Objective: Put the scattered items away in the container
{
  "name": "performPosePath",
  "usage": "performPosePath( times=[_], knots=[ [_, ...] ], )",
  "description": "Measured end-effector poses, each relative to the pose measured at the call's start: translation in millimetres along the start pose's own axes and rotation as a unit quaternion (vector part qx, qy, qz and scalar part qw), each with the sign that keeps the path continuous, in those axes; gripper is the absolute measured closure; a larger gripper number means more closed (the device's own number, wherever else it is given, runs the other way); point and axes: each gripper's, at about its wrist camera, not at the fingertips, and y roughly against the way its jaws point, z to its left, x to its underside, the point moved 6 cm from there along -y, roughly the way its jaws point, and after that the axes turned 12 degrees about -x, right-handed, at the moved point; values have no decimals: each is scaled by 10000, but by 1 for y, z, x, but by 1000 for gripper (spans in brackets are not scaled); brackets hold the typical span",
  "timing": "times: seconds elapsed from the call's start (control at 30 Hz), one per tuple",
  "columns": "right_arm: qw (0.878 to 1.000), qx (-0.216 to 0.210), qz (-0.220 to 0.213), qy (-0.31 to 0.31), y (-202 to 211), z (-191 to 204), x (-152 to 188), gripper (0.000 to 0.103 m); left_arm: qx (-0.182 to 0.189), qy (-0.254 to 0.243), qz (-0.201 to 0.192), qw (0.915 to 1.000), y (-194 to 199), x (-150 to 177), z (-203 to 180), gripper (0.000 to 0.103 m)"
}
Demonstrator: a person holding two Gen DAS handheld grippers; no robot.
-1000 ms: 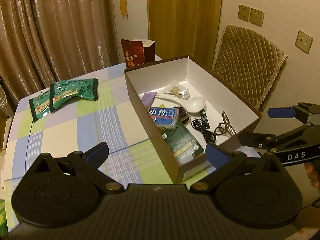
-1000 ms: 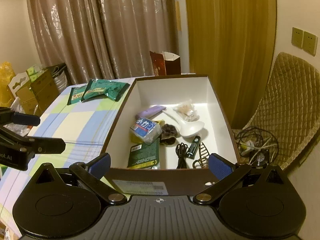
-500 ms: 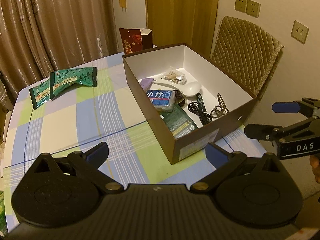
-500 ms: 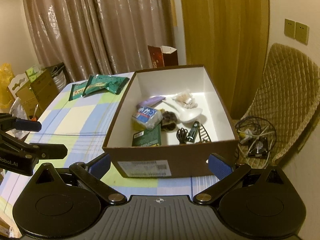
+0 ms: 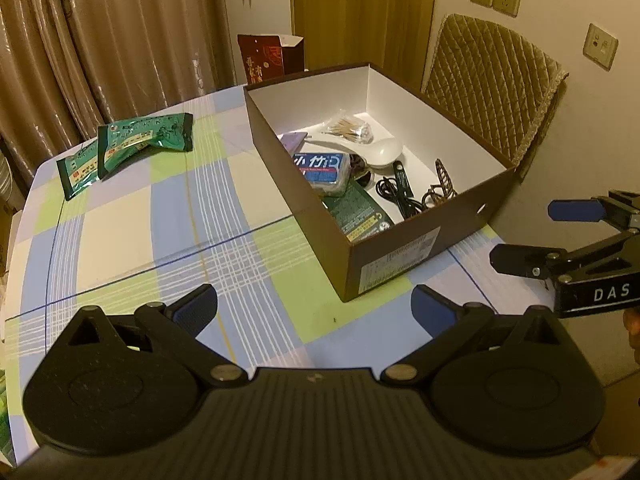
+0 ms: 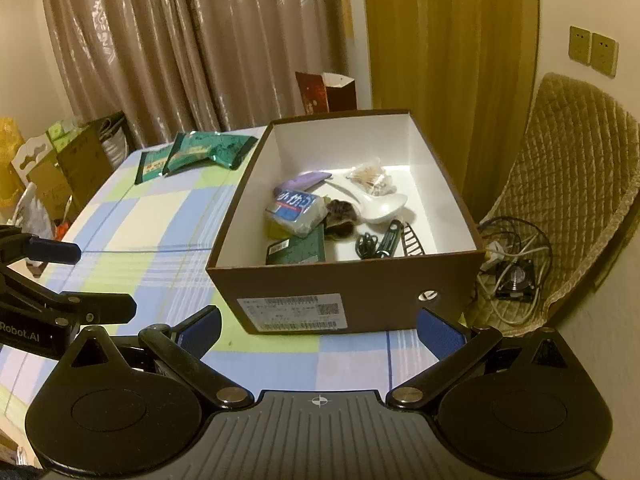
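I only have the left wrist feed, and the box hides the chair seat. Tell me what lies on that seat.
Observer: A tangle of cables and a small black device lie on the chair seat, right of the box.
Operator: Now report what stands beyond the table's left side.
Observer: Cardboard cartons and a yellow bag stand there, off the table.
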Motion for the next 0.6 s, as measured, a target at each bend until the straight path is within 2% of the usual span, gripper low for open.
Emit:
performPosePath(
  times=[0.6],
  knots=[
    [9991, 137, 403, 26, -26, -4, 18, 2, -27, -97, 200, 9997, -16, 4, -5, 1]
  ],
)
